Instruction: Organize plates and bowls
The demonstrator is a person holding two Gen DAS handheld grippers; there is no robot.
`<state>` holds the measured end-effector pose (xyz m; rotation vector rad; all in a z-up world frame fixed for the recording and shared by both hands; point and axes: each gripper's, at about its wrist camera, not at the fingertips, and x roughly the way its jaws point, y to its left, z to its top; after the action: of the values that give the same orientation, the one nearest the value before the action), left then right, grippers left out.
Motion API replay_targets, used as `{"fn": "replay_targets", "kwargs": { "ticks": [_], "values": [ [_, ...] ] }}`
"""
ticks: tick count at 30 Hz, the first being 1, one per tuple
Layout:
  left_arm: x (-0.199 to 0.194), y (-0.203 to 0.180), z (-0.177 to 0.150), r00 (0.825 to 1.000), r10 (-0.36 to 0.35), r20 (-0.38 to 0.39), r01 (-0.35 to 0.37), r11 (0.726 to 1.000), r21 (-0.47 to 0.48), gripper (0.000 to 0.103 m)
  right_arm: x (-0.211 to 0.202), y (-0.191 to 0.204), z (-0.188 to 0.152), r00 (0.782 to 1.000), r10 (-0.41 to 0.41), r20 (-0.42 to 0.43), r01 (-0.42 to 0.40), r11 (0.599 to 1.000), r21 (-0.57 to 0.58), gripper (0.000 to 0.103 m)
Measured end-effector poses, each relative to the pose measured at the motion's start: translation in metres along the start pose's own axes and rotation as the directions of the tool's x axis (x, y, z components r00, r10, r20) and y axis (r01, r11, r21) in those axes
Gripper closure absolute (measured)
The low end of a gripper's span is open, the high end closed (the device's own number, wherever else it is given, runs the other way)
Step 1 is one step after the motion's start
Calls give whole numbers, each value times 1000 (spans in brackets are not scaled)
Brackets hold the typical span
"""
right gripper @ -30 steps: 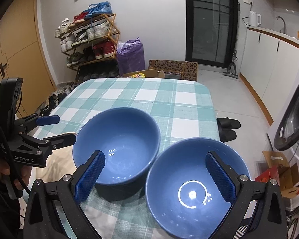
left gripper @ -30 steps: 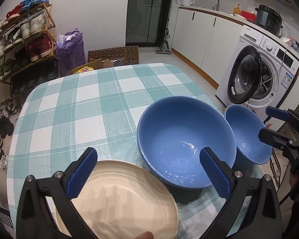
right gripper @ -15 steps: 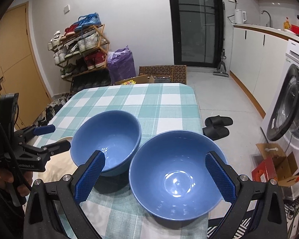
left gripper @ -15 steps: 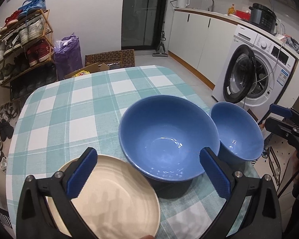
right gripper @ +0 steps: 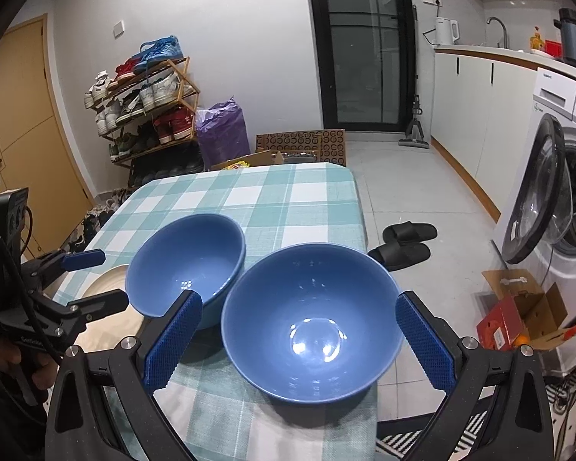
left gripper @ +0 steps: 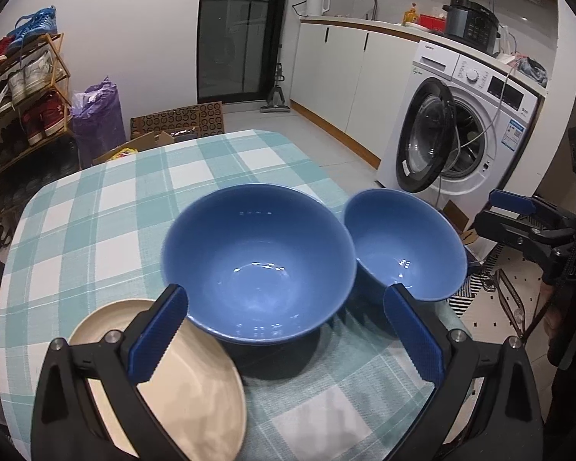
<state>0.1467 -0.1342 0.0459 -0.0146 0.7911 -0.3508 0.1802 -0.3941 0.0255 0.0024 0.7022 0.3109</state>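
Two blue bowls stand side by side on the teal checked tablecloth (left gripper: 96, 230). In the left wrist view one blue bowl (left gripper: 257, 265) is straight ahead, the other blue bowl (left gripper: 403, 246) to its right, and a cream plate (left gripper: 196, 384) lies near left, partly under my finger. My left gripper (left gripper: 284, 299) is open, wider than the bowl ahead, holding nothing. In the right wrist view my right gripper (right gripper: 297, 307) is open in front of the near blue bowl (right gripper: 311, 319) at the table's right edge. The second bowl (right gripper: 188, 257), the plate (right gripper: 113, 324) and the left gripper (right gripper: 96, 280) lie left.
A washing machine (left gripper: 460, 134) with its door open stands right of the table. Black slippers (right gripper: 403, 242) and a cardboard box (right gripper: 518, 307) lie on the floor there. A shoe rack (left gripper: 19, 96) and boxes sit beyond the far edge. A hand (right gripper: 4, 361) holds the left gripper.
Both grippers have drawn back and up from the bowls, which now look smaller and farther. More of the plate and the table shows. Nothing was taken hold of.
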Motion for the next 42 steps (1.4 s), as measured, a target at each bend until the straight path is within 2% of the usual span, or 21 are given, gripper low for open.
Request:
{"fn": "replay_targets", "kwargs": {
  "ticks": [14, 16, 20, 22, 28, 33, 39, 42],
  "values": [
    [12, -37, -6, 997, -75, -5, 75, 997, 30, 2, -17, -28, -18, 1000, -16, 6, 16, 999, 36, 1],
    [13, -41, -7, 995, -97, -14, 98, 994, 47, 13, -18, -32, -22, 1000, -19, 5, 18, 999, 43, 1],
    [14, -51, -9, 993, -118, -18, 120, 989, 87, 16, -21, -38, -27, 1000, -26, 11, 26, 998, 65, 1],
    [15, -55, -9, 990, -138, -27, 140, 985, 99, 27, -21, -41, -29, 999, -29, 15, 27, 997, 77, 1],
    [24, -64, -12, 983, -168, -74, 175, 979, 101, 49, -18, -51, -37, 1000, -22, 5, 21, 993, 113, 1],
    [32, -71, -15, 978, -181, -101, 191, 977, 99, 50, -14, -56, -42, 1000, -7, -6, 7, 992, 126, 1],
    [44, -72, -14, 974, -189, -122, 196, 980, 46, 50, -4, -63, -45, 1000, 14, -24, -11, 989, 144, 1],
    [48, -71, -14, 973, -192, -126, 197, 980, 34, 50, 3, -66, -47, 999, 12, -39, -6, 989, 147, 4]
  ]
}}
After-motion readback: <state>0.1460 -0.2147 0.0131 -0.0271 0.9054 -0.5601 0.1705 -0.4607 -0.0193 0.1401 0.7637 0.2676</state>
